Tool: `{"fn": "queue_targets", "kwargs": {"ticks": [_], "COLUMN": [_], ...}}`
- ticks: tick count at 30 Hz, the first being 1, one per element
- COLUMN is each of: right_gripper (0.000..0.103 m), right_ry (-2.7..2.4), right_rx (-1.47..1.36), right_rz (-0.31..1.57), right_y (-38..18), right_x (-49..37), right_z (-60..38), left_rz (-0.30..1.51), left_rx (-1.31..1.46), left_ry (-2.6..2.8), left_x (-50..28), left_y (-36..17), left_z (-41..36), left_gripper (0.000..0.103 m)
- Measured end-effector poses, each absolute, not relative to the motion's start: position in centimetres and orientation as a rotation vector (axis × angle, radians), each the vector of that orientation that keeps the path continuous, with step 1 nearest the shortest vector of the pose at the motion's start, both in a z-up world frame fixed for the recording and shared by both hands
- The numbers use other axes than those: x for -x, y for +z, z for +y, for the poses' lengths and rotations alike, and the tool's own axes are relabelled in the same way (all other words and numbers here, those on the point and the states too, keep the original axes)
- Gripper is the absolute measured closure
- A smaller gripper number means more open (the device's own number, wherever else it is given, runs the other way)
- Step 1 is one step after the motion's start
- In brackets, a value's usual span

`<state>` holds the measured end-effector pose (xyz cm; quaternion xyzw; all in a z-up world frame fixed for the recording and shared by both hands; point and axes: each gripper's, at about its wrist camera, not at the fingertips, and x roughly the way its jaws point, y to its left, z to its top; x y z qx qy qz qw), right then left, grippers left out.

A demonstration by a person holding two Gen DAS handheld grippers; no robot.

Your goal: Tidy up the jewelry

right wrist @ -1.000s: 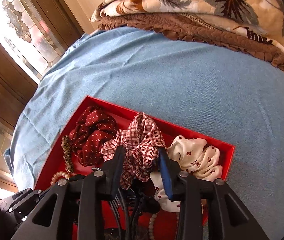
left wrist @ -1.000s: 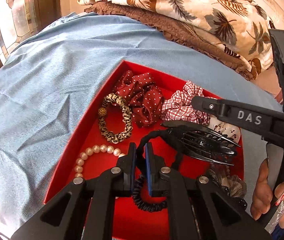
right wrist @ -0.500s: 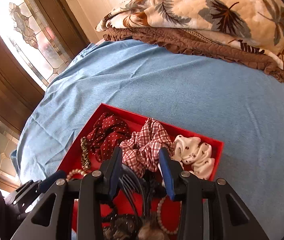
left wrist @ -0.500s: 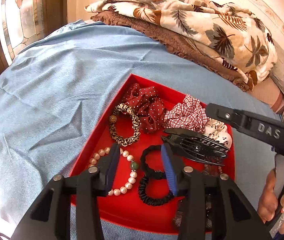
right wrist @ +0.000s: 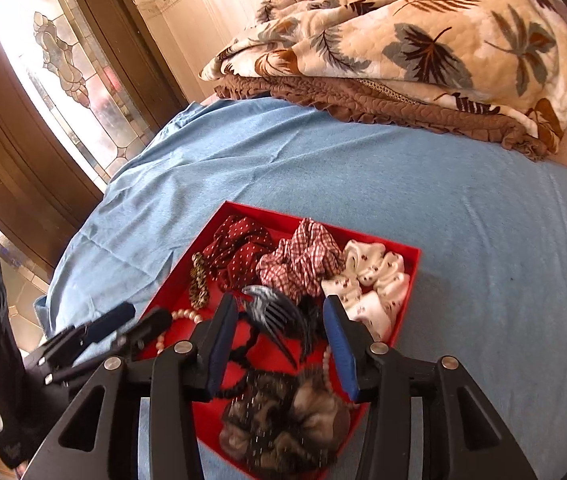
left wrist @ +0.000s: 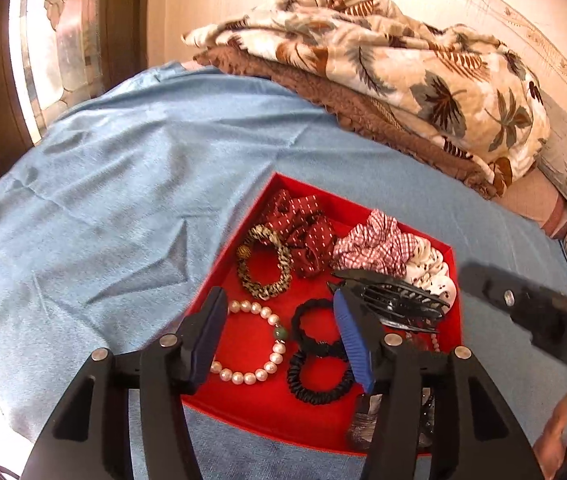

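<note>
Tray: red tray is lying on the blue bedsheet, and I am looking down into it from both wrist cameras.
Left gripper: I am holding the left gripper above the tray's near left part; its jaws have just been opening and are standing apart, pressing on nothing, with the pearl bracelet and two black hair ties lying on the tray floor in the gap.
Right gripper: right gripper is hovering over the near right part; its jaws have just been widening and are gripping nothing, with the black claw clip lying below.
Far row: dotted maroon scrunchie, checked scrunchie and white scrunchie are sitting side by side along the far wall.
</note>
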<state>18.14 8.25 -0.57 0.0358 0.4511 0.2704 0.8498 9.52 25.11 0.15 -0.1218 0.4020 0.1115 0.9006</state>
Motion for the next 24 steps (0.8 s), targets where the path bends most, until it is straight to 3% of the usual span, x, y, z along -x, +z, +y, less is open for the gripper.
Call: {"fn": "queue_targets", "kwargs": {"ticks": [5,11,15,24], "right_gripper": [0.051,0.051,0.051,0.050], "right_ry": [0.560,0.544,0.510,0.459], "right_rx": [-0.091,-0.109,-0.109,-0.106], "right_rz": [0.942,0.939,0.923,0.887], "right_y": [-0.6,-0.7,-0.5,-0.1], "right_x": [-15.7,-12.8,-10.7,-6.1], "right_z": [6.5,4.0,1.7,-2.5], "left_rz": [0.691,0.427,0.311,0.362], "left_rx": [0.178,0.073,0.034,0.161], "left_ry": [0.311,0.495,0.548,0.493], "left_x": [-7.8,-3.3,0.1,5.6], "left_y": [2.2,5.5,6.3,7.8], "left_z": [24.3,22.2,21.1,19.4], "left_gripper": [0.029,0.000,0.000,0.000]}}
